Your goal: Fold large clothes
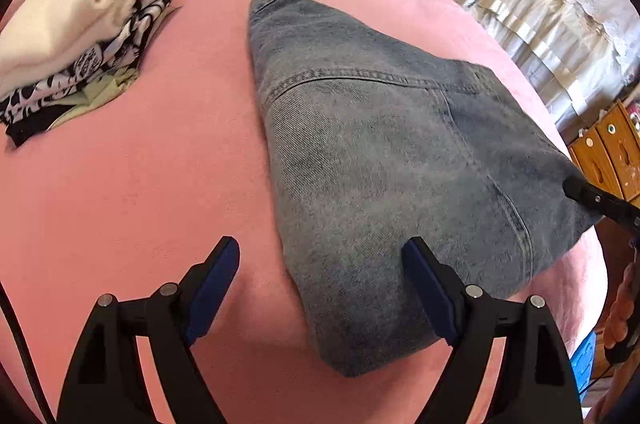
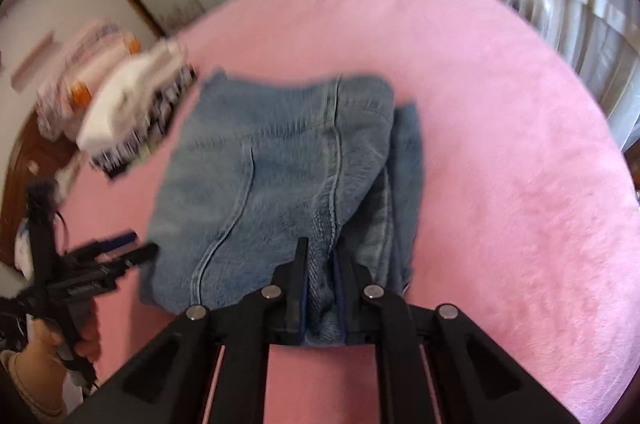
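Observation:
Folded blue jeans (image 1: 380, 160) lie on the pink bedspread (image 1: 160, 192). My left gripper (image 1: 320, 260) is open, its fingers straddling the near left corner of the jeans, just above the cloth. In the right wrist view the jeans (image 2: 272, 168) fill the middle. My right gripper (image 2: 322, 256) is shut on a fold of the jeans at their near edge. The left gripper (image 2: 132, 248) shows at the left of that view, beside the jeans. The right gripper's tip (image 1: 576, 188) touches the jeans' right corner in the left wrist view.
A stack of folded clothes (image 1: 80, 36), white on top and black-and-white patterned below, lies at the far left of the bed; it also shows in the right wrist view (image 2: 132, 112). A frilled bed cover (image 1: 520, 4) and wooden drawers (image 1: 608, 152) are to the right.

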A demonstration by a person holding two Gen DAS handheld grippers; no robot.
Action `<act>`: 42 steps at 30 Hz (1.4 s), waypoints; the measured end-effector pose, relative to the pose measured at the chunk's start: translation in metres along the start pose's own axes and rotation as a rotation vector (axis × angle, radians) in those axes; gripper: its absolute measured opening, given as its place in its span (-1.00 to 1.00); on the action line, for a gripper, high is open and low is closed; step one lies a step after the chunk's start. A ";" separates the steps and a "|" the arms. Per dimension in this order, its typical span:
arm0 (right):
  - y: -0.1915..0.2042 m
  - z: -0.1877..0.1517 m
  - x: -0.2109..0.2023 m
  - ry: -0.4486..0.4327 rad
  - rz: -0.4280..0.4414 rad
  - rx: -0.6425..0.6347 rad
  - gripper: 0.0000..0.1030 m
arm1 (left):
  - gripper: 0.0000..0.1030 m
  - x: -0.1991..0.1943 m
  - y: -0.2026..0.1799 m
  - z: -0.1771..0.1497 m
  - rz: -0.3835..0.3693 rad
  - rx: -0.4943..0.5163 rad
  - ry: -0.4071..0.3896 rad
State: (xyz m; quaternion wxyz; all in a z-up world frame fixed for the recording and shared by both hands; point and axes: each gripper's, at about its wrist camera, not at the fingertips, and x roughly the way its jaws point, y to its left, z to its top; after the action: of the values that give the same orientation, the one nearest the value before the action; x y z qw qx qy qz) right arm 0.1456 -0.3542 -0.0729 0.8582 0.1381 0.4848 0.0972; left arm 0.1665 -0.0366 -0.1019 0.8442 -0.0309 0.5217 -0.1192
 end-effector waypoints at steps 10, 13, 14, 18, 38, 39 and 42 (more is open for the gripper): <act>-0.014 -0.028 0.030 0.115 -0.131 0.012 -0.67 | 0.61 0.018 -0.012 -0.012 0.006 0.041 0.024; -0.015 -0.011 0.016 0.075 -0.101 0.015 -0.31 | 0.61 0.002 -0.016 -0.002 -0.016 0.087 -0.007; -0.017 -0.004 0.015 0.064 -0.096 0.021 -0.22 | 0.61 -0.002 -0.015 0.003 -0.026 0.089 -0.025; -0.033 0.029 0.024 0.034 -0.101 0.061 -0.13 | 0.61 -0.002 -0.004 0.034 -0.013 0.042 -0.044; -0.053 0.078 0.104 0.047 -0.191 0.074 -0.78 | 0.45 0.077 0.026 0.092 -0.097 -0.081 0.014; -0.052 0.079 0.103 0.046 -0.198 0.073 -0.75 | 0.46 0.078 0.027 0.091 -0.105 -0.096 0.020; -0.048 0.086 0.090 0.042 -0.240 0.083 -0.51 | 0.45 0.073 0.029 0.092 -0.092 -0.105 0.025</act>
State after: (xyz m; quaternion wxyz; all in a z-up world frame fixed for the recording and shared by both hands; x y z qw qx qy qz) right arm 0.2667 -0.3846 -0.1192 0.8467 0.1123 0.5195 -0.0235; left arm 0.2840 -0.0322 -0.1290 0.8286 -0.0976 0.5356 -0.1308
